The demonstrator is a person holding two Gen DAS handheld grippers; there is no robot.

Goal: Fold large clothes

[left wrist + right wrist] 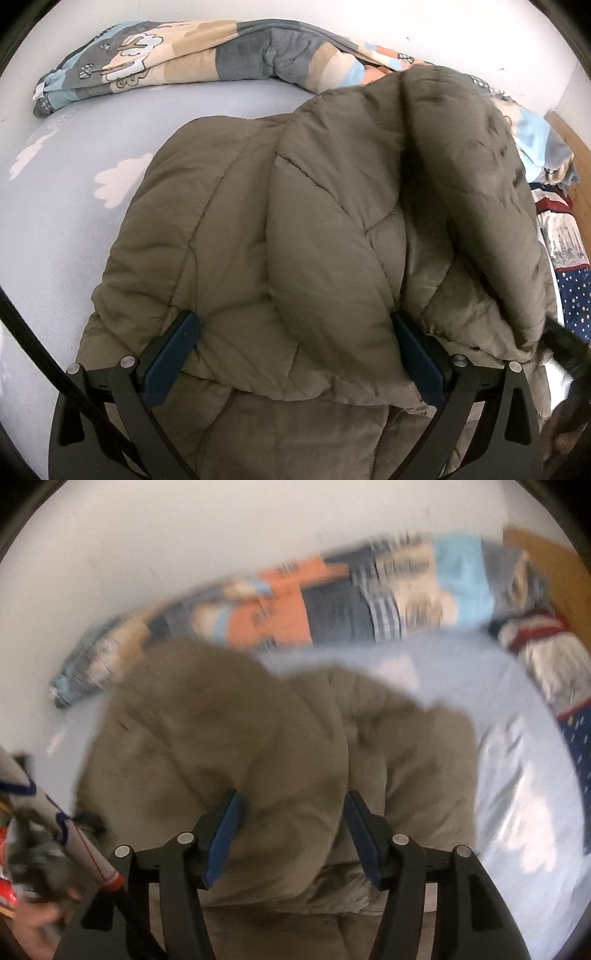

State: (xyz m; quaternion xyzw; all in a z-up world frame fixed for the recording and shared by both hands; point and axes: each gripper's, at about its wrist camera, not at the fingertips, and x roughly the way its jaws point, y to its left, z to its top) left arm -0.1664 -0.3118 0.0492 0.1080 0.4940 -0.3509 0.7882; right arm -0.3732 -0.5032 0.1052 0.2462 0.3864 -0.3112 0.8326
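Observation:
An olive quilted puffer jacket (314, 229) lies bunched and partly folded on a pale blue bed sheet (66, 221). My left gripper (295, 325) has its blue-padded jaws spread wide, with a thick fold of the jacket bulging between them. In the right wrist view the same jacket (258, 746) fills the middle, blurred by motion. My right gripper (291, 805) holds a bunch of jacket cloth between its jaws, which stand partly apart around the padding.
A patterned quilt (192, 55) is rolled along the white wall at the back; it also shows in the right wrist view (332, 605). A star-print pillow (572, 288) lies at the right. A wooden bed edge (554, 565) is at far right.

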